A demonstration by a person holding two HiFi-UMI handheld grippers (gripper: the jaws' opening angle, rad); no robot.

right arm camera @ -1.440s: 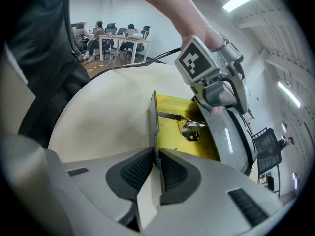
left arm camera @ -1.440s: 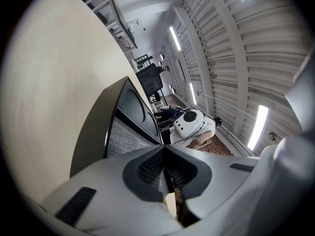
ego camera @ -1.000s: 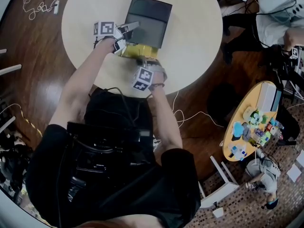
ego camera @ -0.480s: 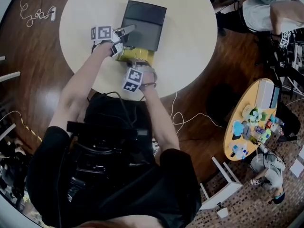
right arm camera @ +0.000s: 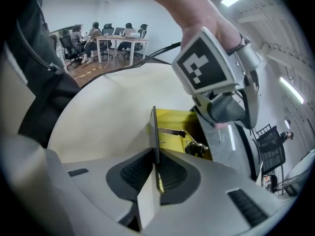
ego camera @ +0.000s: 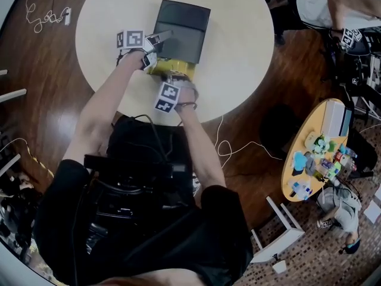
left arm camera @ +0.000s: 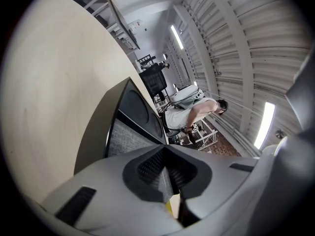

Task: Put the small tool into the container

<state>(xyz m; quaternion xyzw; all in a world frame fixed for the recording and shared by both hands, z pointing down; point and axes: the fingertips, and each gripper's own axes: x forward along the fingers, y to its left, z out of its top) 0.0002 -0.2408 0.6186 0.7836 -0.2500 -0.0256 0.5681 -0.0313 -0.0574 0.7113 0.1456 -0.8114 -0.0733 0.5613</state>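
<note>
Tongs on the right are clamped on a thin dark panel standing upright at the near edge of the yellow container. A slim metal strip lies inside that container. Left tongs are pressed together at the left side of the raised black lid, with a yellow sliver in their seam; whether they pinch anything I cannot tell. Both forearms reach forward over the round tabletop, the left hand farther out, the right hand close to the near rim
</note>
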